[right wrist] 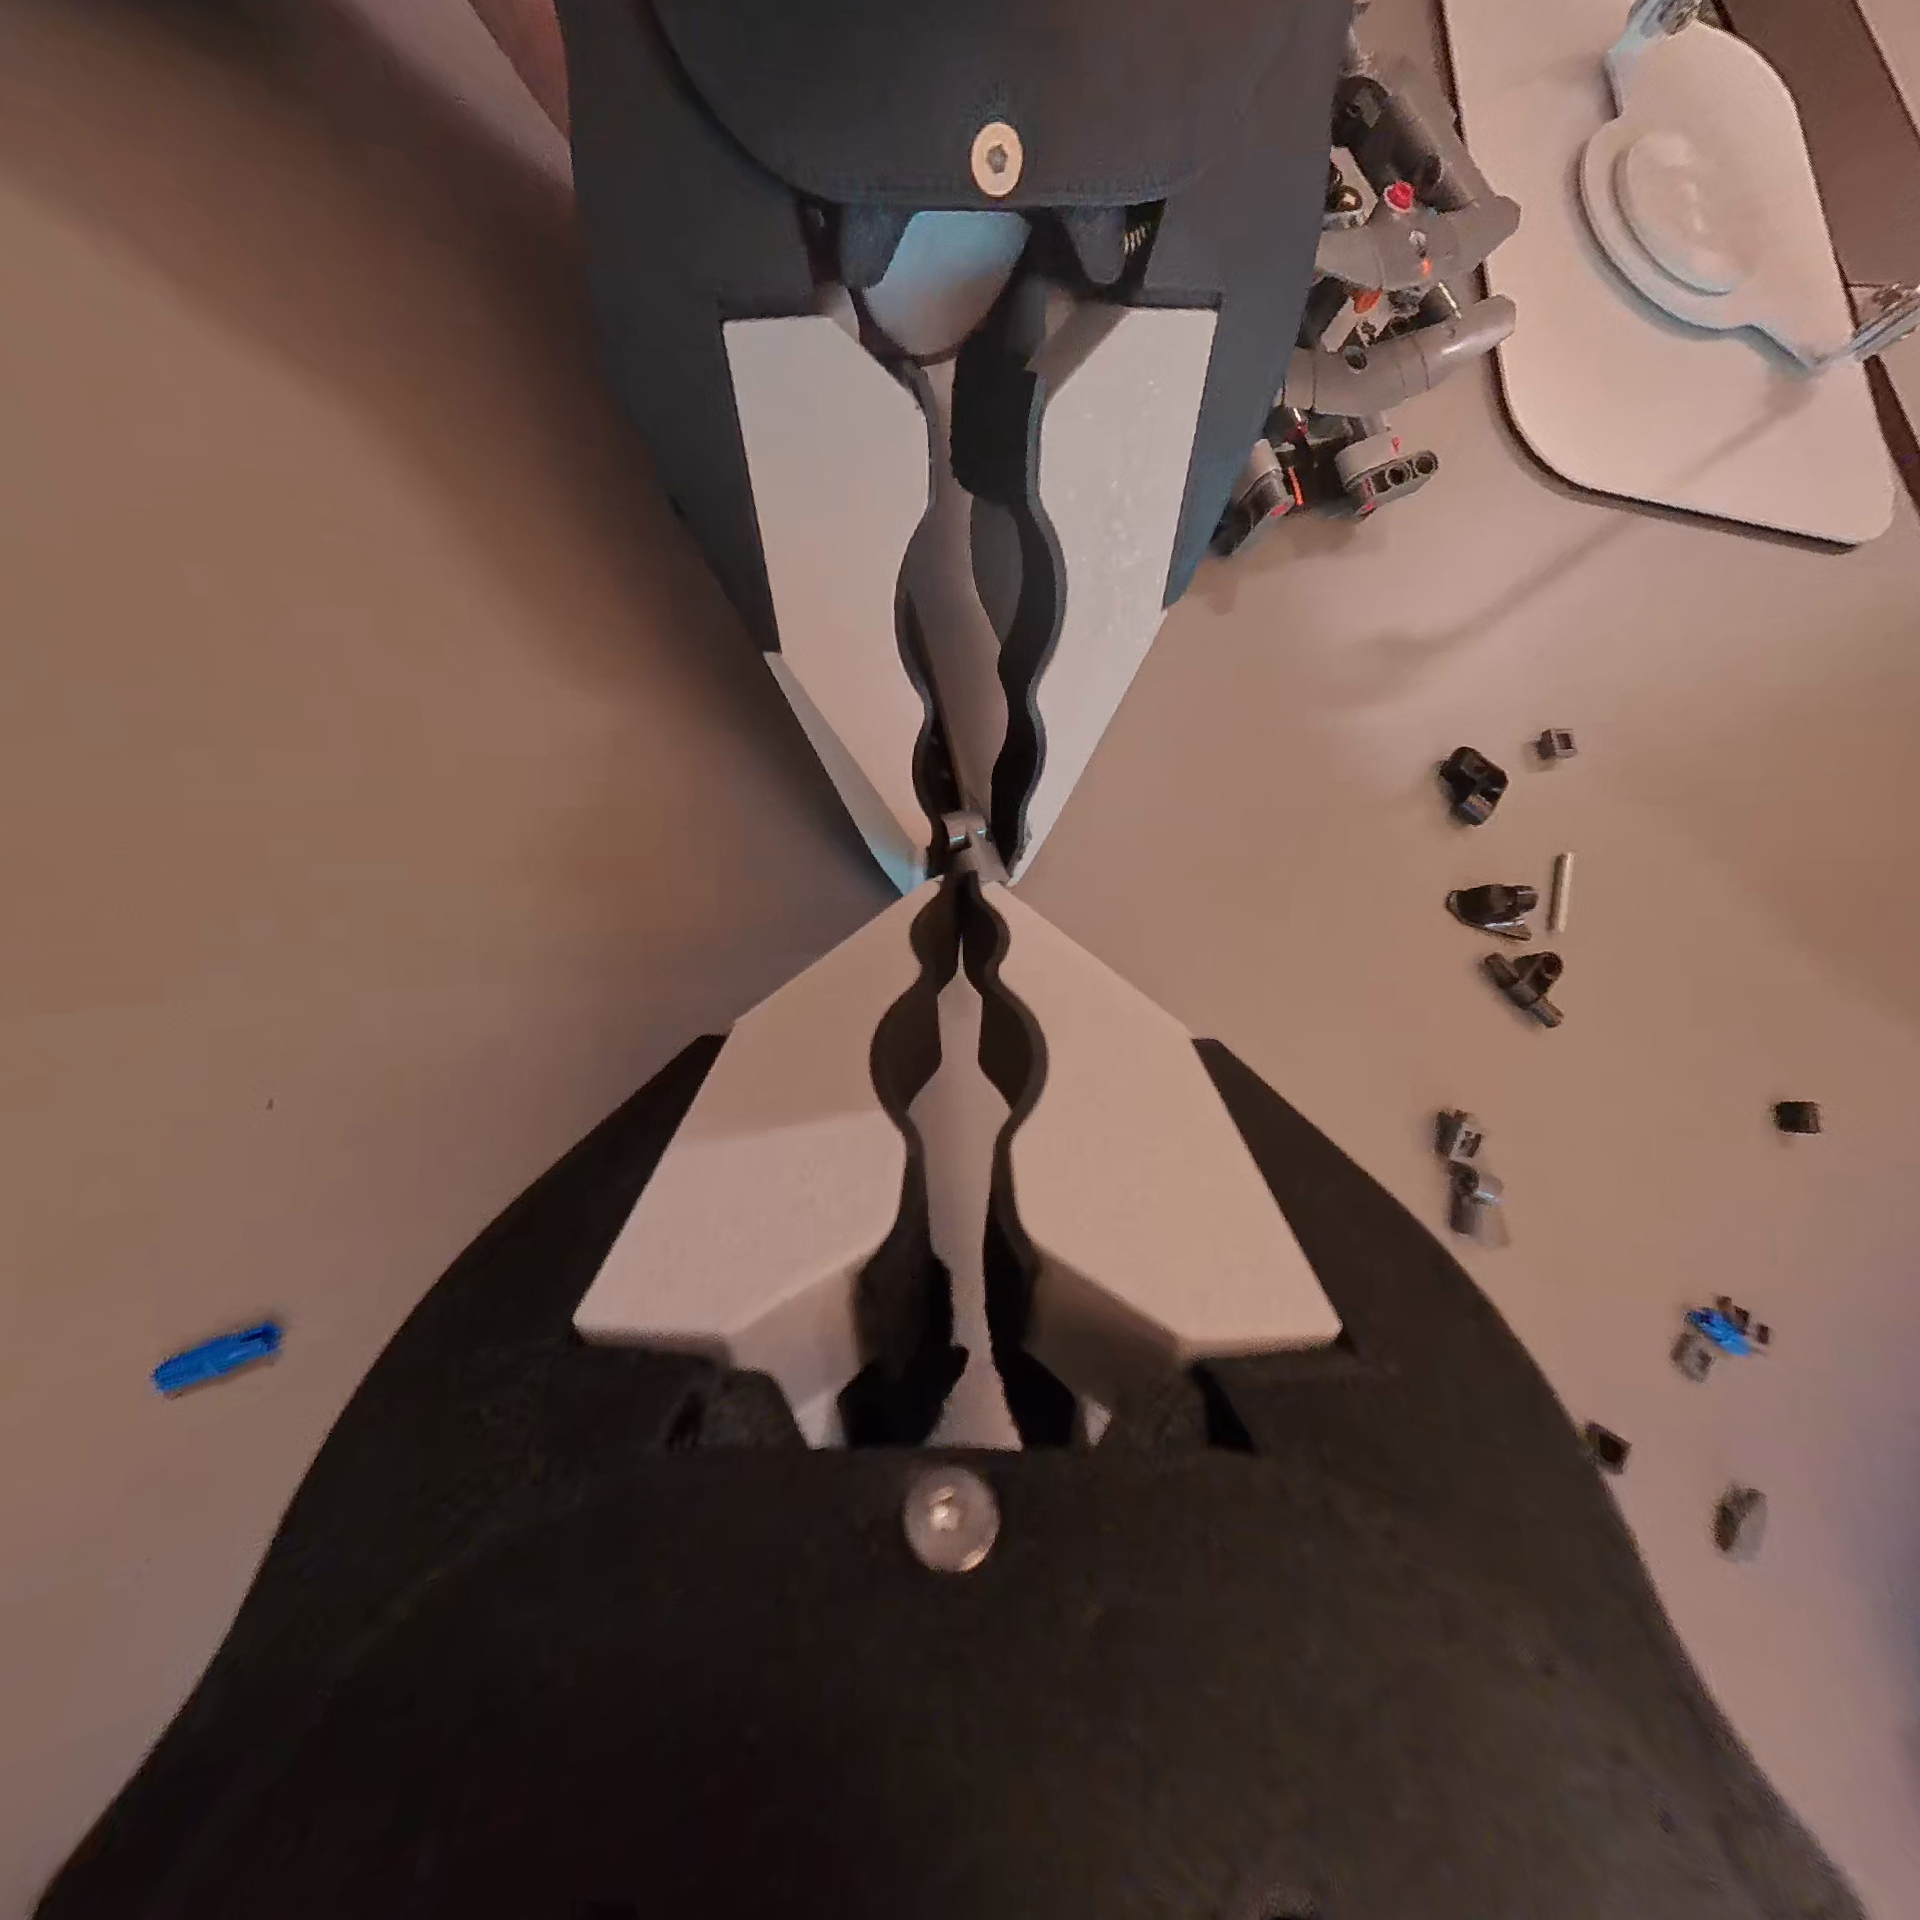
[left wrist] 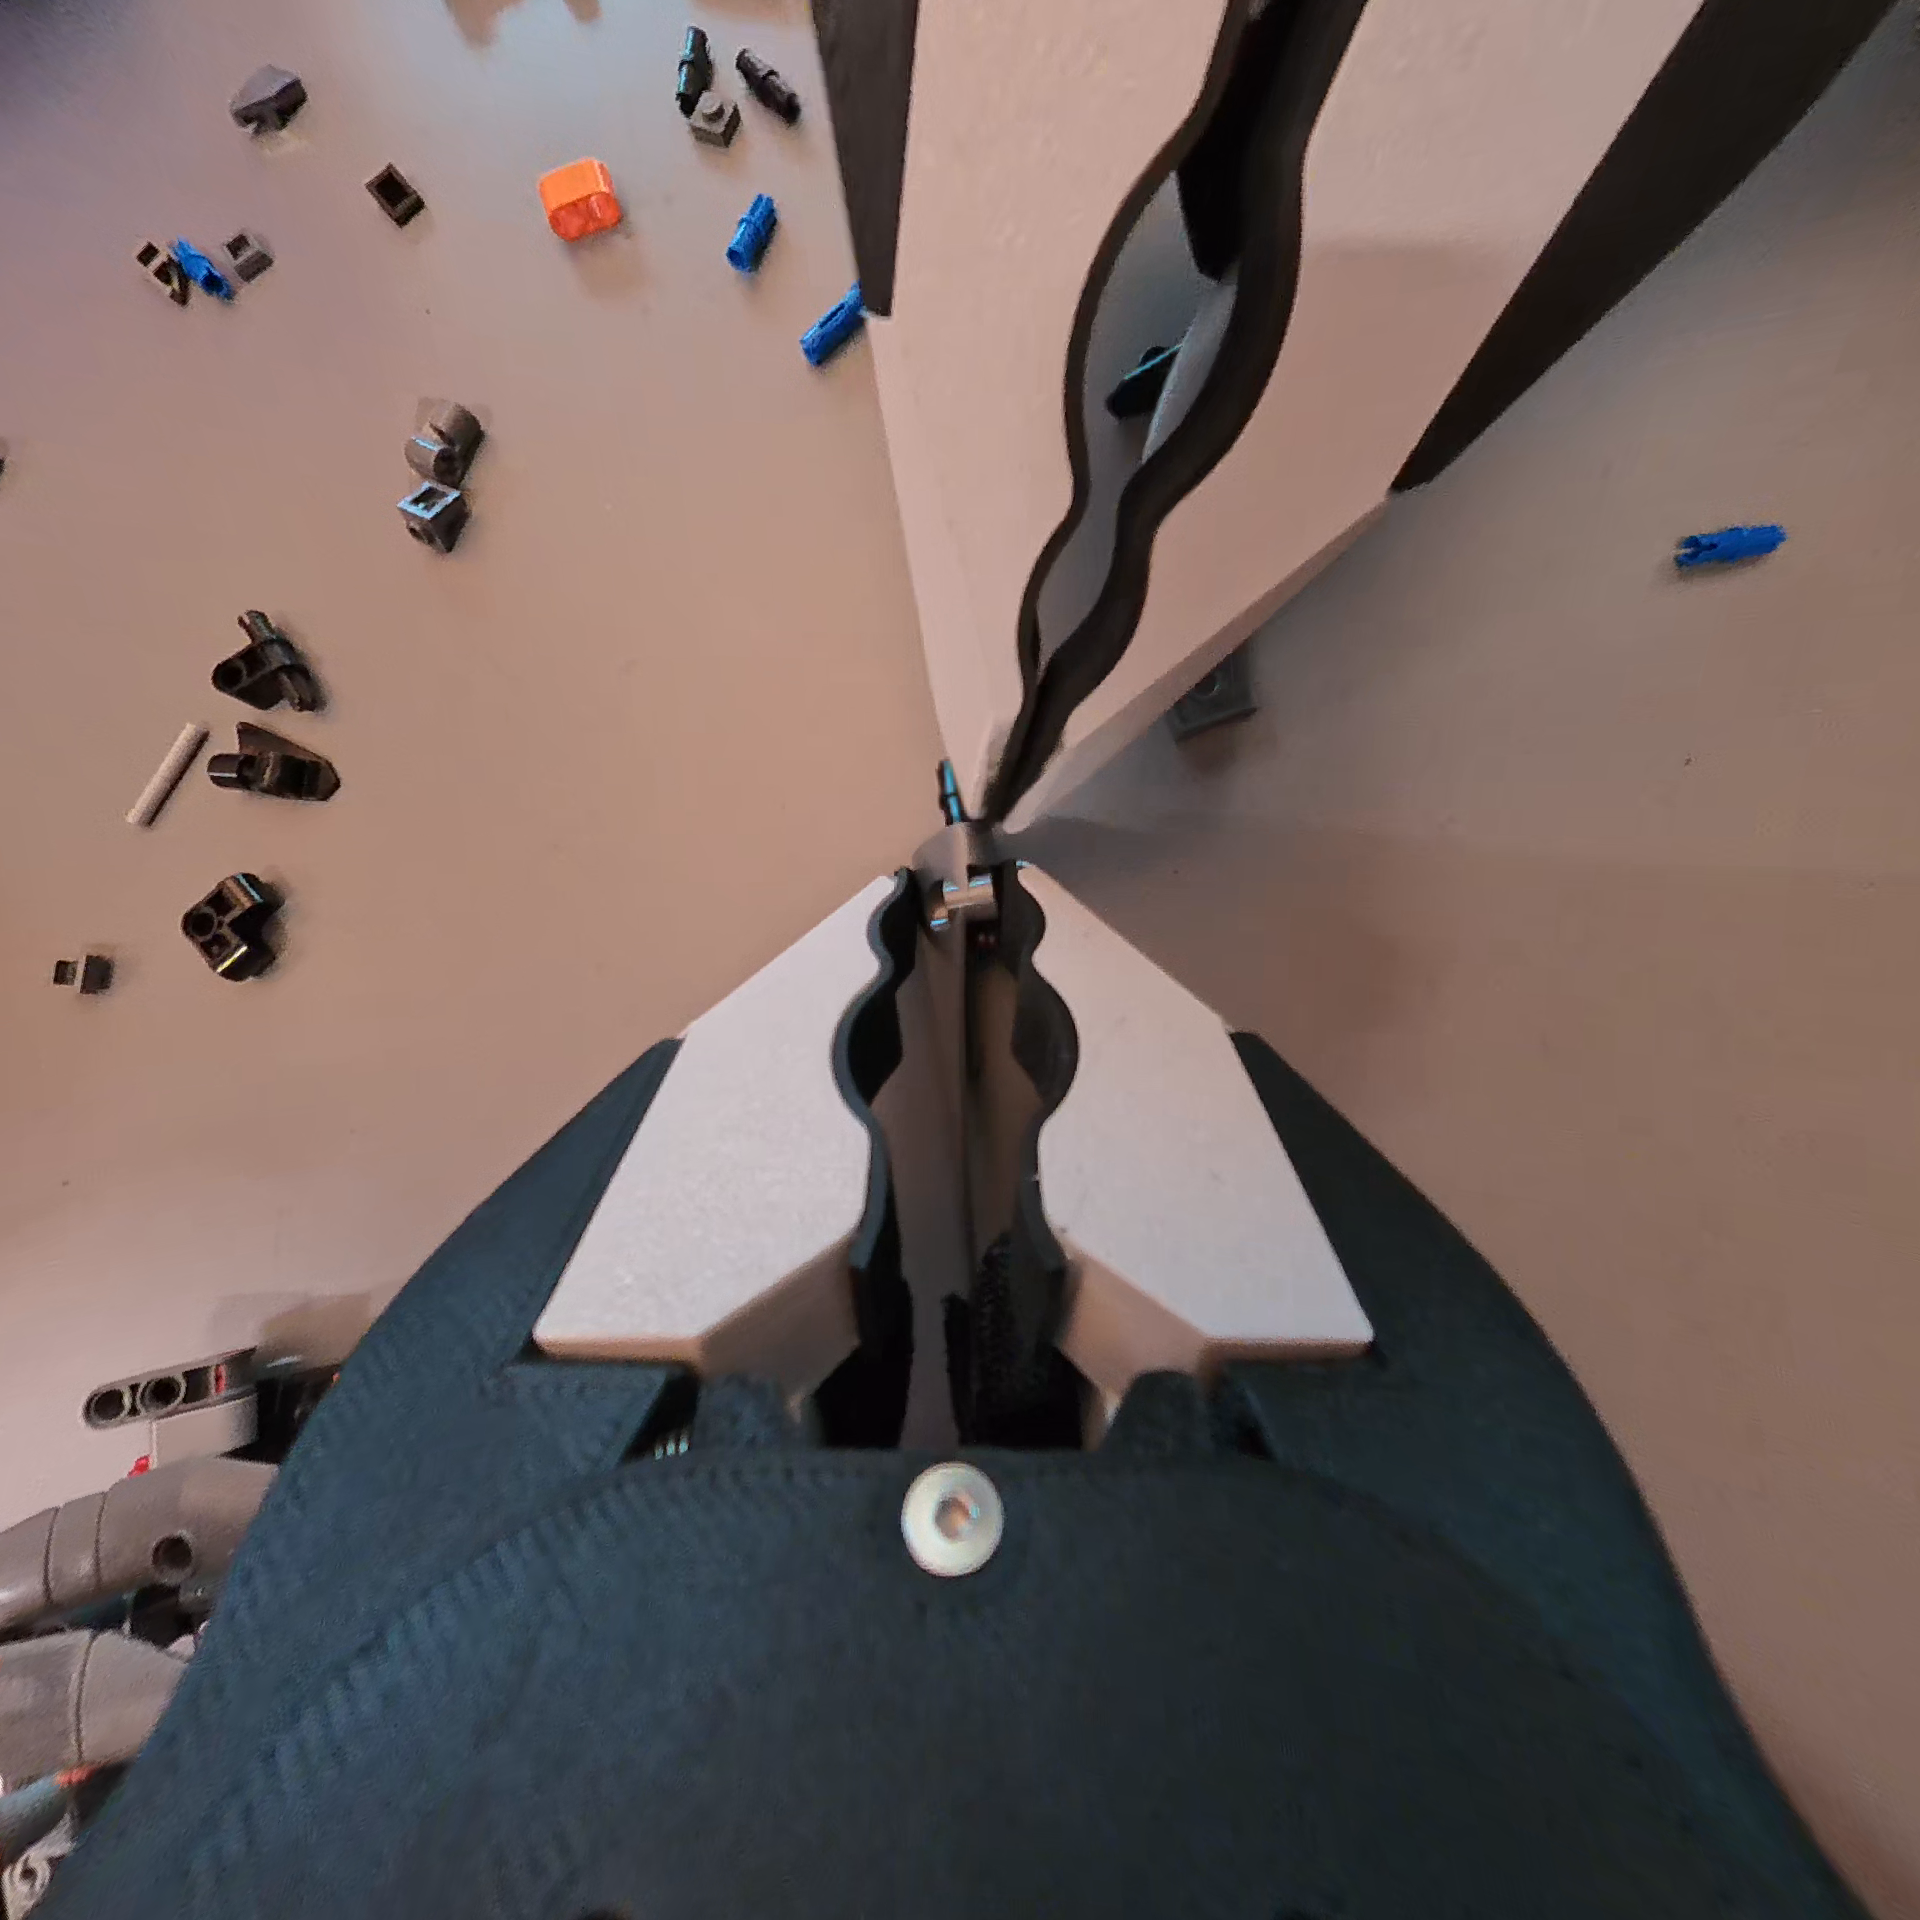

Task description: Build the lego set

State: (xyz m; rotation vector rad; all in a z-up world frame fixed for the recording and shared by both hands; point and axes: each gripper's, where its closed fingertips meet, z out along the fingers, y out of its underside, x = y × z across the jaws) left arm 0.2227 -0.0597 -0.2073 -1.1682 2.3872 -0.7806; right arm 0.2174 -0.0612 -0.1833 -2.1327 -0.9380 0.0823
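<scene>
The left tongs (left wrist: 961, 896) and right tongs (right wrist: 961, 906) met tip to tip, both clenched. The left gripped a small grey connector (left wrist: 956, 888), the right a dark pin (left wrist: 948, 784) lying along its fingers.

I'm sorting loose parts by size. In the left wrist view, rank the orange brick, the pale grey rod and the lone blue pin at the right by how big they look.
1. Pale grey rod, longest.
2. Orange brick and lone blue pin: unsure. The brick is bulkier, the pin about as long and thinner, and wide-angle distortion blurs the comparison.
</scene>
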